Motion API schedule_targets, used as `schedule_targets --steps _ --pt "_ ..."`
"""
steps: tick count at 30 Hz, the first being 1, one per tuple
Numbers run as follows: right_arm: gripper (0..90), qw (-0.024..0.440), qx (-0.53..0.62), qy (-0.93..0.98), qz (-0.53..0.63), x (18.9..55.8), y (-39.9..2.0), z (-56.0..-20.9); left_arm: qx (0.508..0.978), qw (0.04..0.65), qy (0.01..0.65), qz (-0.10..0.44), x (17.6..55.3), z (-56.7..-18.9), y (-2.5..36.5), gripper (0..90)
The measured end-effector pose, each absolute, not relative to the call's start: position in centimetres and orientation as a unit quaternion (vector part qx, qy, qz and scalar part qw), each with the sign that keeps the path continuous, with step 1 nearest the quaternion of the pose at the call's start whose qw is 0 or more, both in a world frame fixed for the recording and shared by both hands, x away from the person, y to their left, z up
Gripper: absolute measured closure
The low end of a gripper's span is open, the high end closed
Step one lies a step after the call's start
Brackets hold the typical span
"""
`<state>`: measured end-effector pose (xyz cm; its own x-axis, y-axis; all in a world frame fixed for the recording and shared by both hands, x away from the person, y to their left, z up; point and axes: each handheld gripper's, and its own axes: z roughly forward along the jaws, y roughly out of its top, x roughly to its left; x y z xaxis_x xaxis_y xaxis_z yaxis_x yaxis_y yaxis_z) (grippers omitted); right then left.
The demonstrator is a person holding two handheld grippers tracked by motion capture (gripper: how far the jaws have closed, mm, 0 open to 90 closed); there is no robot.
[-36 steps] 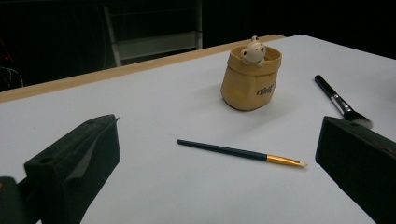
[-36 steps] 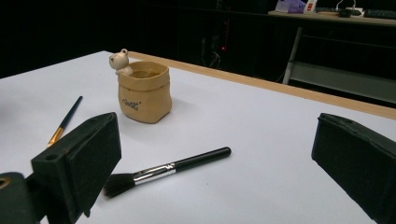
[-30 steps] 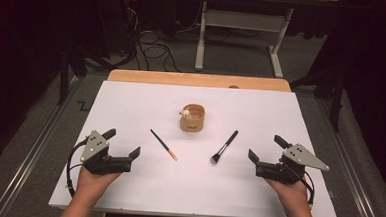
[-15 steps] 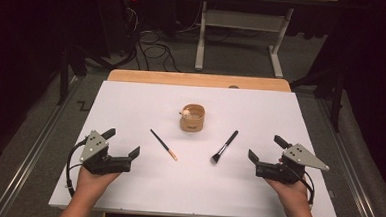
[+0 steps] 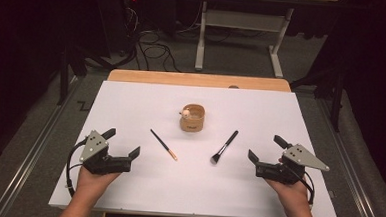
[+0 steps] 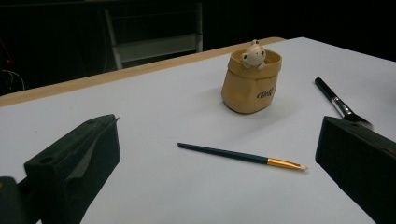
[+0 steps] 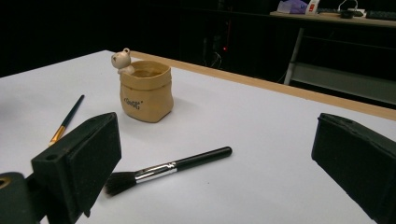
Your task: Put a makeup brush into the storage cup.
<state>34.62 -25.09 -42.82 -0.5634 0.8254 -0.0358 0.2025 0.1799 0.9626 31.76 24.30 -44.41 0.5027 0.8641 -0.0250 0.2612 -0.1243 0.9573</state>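
White table (image 5: pixel 131 110): rectangular top, bare wood strip along the far edge. Dark floor around it, with a tangle of cables (image 5: pixel 154 46) and a pale metal frame (image 5: pixel 239 41) beyond the far side.

Left gripper (image 5: pixel 124 145): resting on the near-left part of the table, held from below by the person's left hand (image 5: pixel 91 181). Jaws spread wide, nothing between them. Grey three-cornered plate on top; black cable loops off its left side. In the left gripper view the two black jaws stand at the far left and far right of the frame, with open table between.

Right gripper (image 5: pixel 264 148): near-right part of the table, held by the right hand (image 5: pixel 291 191). Jaws likewise wide apart and empty, pointing inward toward the table's middle.

Pot (image 5: pixel 192 117): small tan pot shaped like a rolled-top sack, upright near the table's centre, well apart from both grippers. Dark lettering on its side, too small to read. A little pale bear figure (image 6: pixel 252 54) hangs over its rim.

Powder brush (image 5: pixel 224 146): lying flat, right of and nearer than the pot. Black handle, silver collar, dark bristle head at the near end. Not touching the pot.

Thin brush (image 5: pixel 163 144): lying flat, left of and nearer than the pot. Dark slim handle, gold collar and pale tip at the near end. Apart from the pot, the powder brush and the left gripper.
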Motion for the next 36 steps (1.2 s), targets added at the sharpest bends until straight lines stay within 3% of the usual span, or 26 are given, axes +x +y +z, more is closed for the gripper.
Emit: schedule_targets --steps 36 --pt "2.0 0.285 0.365 0.717 0.521 34.77 -25.26 -43.40 0.695 0.527 0.414 0.260 32.53 -44.76 24.45 1.7"
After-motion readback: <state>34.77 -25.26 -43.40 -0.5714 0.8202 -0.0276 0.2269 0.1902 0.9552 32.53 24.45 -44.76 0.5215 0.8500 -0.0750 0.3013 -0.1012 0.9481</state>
